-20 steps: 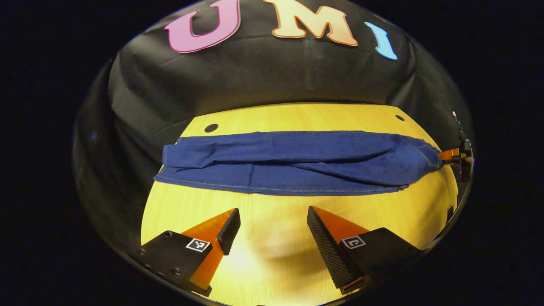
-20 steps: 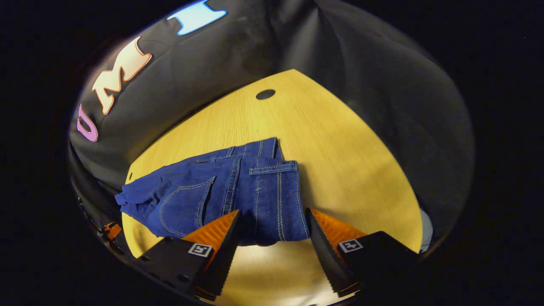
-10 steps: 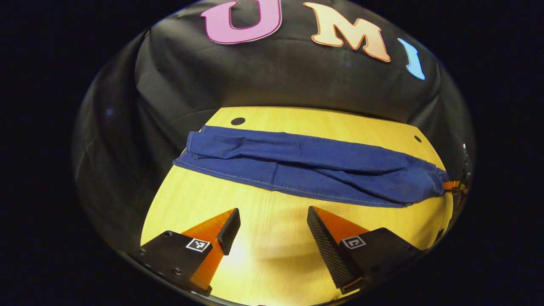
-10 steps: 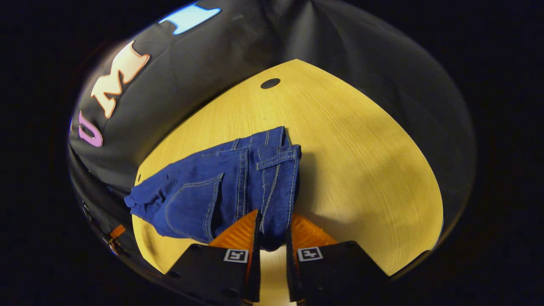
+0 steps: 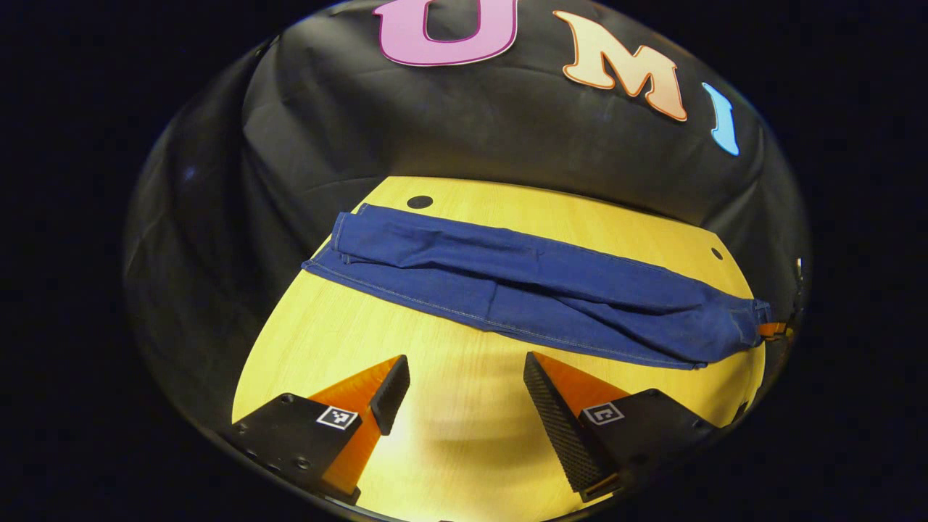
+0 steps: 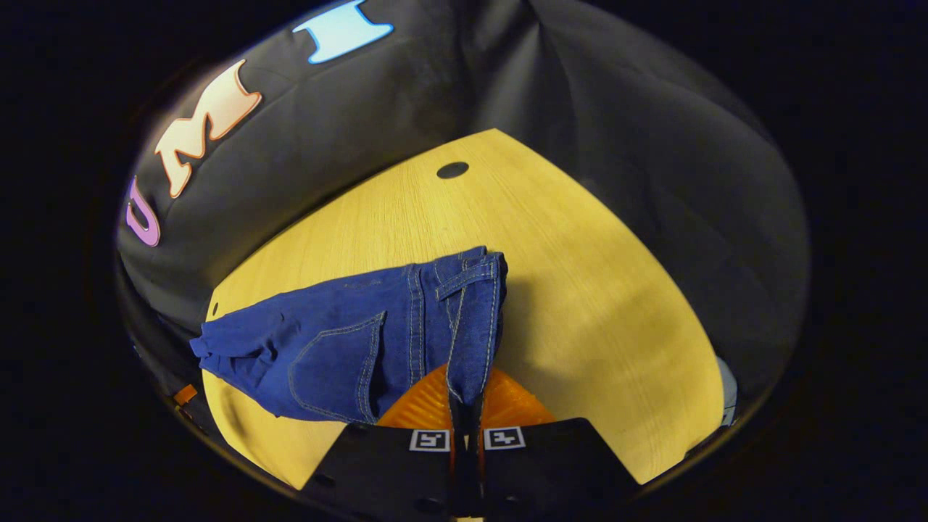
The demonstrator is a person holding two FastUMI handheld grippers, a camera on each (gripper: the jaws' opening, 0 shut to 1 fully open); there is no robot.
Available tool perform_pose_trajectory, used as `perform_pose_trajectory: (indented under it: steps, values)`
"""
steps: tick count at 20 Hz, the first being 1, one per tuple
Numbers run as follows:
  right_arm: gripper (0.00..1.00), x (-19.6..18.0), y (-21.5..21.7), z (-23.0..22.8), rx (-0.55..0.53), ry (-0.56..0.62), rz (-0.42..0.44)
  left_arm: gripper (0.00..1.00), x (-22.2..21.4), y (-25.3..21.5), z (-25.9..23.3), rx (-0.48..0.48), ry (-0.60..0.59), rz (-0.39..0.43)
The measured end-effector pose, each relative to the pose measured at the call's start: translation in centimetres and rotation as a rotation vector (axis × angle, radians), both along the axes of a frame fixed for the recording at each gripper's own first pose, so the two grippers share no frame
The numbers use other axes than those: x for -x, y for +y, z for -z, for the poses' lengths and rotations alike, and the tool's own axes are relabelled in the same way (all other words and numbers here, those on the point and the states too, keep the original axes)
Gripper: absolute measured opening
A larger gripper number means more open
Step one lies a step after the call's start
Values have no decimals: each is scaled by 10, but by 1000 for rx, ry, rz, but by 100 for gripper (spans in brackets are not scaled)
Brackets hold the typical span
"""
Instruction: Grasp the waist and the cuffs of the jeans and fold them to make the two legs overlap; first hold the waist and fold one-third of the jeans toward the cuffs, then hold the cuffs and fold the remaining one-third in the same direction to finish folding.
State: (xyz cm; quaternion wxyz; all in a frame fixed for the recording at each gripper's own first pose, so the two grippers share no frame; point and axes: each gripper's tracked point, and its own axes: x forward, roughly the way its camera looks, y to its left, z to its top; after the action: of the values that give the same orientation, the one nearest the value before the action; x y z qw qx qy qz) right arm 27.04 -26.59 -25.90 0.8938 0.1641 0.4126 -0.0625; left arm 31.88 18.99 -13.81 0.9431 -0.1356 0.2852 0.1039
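Observation:
Dark blue jeans (image 5: pixel 522 286) lie stretched across the wooden table (image 5: pixel 449 435), legs overlapped, cuffs at the far left in the left gripper view. My left gripper (image 5: pixel 464 395) is open above bare wood, well short of the jeans' near edge. In the right gripper view the waist of the jeans (image 6: pixel 464 319) with its back pocket is pinched between the fingers of my right gripper (image 6: pixel 466 406), which is shut on the waistband. That same gripper appears far off as a small shape at the waist end (image 5: pixel 774 330) in the left gripper view.
Two dark round holes mark the table's far side (image 5: pixel 420 201) (image 5: pixel 716 253); one hole shows in the right gripper view (image 6: pixel 452 170). Black cloth wall surrounds the table closely. Bare wood lies right of the waist (image 6: pixel 602 304).
My right gripper has closed from open onto the jeans' waistband and drawn it up slightly. My left gripper has swung left, still open, so the cuffs sit nearer its centre.

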Motion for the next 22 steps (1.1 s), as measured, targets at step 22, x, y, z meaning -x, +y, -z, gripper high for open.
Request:
perform_pose_trajectory:
  steps: [22]
  values:
    - [2, -37, 485, -141, -114, -291, -410, 95, -45, 95, 6, 29, -112, 245]
